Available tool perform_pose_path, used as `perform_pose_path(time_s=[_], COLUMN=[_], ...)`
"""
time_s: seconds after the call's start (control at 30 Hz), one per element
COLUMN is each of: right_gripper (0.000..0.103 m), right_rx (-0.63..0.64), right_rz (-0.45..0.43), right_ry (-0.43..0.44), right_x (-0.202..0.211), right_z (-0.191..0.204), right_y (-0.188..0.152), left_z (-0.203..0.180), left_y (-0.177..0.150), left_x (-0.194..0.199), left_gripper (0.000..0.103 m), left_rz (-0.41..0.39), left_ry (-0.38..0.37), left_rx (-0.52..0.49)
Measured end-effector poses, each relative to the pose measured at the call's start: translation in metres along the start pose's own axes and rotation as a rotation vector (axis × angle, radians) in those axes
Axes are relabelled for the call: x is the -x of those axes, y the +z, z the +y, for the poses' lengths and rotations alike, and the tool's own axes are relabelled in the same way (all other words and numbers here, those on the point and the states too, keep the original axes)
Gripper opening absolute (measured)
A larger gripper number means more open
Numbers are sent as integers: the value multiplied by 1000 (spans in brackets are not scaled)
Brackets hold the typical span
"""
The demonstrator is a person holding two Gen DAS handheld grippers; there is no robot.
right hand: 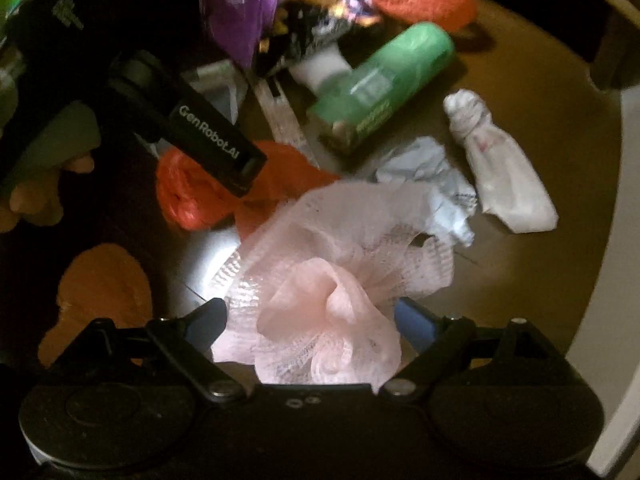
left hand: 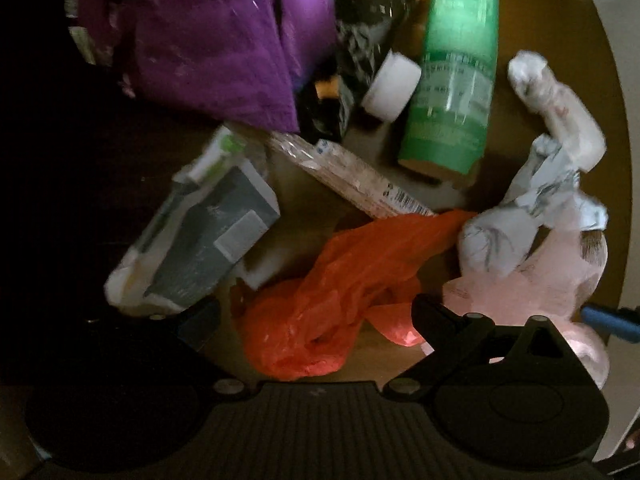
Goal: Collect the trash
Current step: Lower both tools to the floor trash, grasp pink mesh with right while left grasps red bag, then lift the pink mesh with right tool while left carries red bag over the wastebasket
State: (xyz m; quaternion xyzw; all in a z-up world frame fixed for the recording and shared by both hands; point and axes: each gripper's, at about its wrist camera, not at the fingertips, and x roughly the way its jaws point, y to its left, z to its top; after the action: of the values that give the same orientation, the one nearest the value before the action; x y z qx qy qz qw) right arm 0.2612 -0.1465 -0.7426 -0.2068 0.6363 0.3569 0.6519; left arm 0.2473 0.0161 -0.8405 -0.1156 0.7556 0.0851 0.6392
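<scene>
Pink mesh pouf (right hand: 332, 280) sits between right gripper's (right hand: 316, 320) downward-pointing fingers (right hand: 414, 322).

We found the trash spread over a round tabletop (right hand: 532, 120). From the right wrist view, a mesh puff (right hand: 340, 280) lay nearest, between the right gripper's (right hand: 310, 316) fingers, with a plastic bag (right hand: 188, 192) to its left under the left gripper's finger (right hand: 216, 140). Behind the puff sat crumpled paper (right hand: 436, 176); a knotted pouch (right hand: 504, 172) lay right of it. Farther back lay a bottle (right hand: 384, 84) on its side, foil wrappers (right hand: 248, 8) to its left.
</scene>
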Motion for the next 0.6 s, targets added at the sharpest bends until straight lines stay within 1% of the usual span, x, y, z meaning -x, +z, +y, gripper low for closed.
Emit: perform_pose_path(time_s=[0.03,0.07,0.1,0.13,0.2,0.23,0.27,0.3,0.33,0.37,0.47,0.5,0.6], right_gripper=[89,89,89,89,87,86,80,59,44,36,35,29,20], right_rx=[3,-3,-13,-17,-17,-15,-16,-22,-26,-27,-52,-57,-56], right_rz=[5,8,8,6,7,8,8,7,8,17,9,8,-9], right_ry=[-7,-1,6,3,6,-2,-6,-8,-16,-40,-35,-37,-67], right_x=[-5,-8,-10,-13,-15,-17,-18,-18,-18,-20,-17,-14,-2], right_z=[-1,-2,-3,-5,-5,-6,-6,-6,-6,-6,-9,-9,-6], right_y=[0,0,1,1,1,2,2,3,3,3,0,-1,-4], left_z=[-1,-2,-4,-6,-9,-9,-10,-10,-10,-9,-6,-4,-3], left_y=[1,1,1,0,0,0,0,1,1,1,-1,0,-7], left_x=[-5,-9,-14,-18,-22,-23,-23,-23,-22,-21,-15,-9,13], left_gripper=[86,81,73,68,68,65,63,59,57,56,51,50,48], left_rz=[7,18,26,31,29,25,22,18,16,15,16,14,4], left_ry=[-3,-4,3,7,8,5,2,4,2,-5,-20,-23,-25], left_rx=[-1,-2,-8,-19,-34,-37,-38,-36,-34,-30,-14,-9,8])
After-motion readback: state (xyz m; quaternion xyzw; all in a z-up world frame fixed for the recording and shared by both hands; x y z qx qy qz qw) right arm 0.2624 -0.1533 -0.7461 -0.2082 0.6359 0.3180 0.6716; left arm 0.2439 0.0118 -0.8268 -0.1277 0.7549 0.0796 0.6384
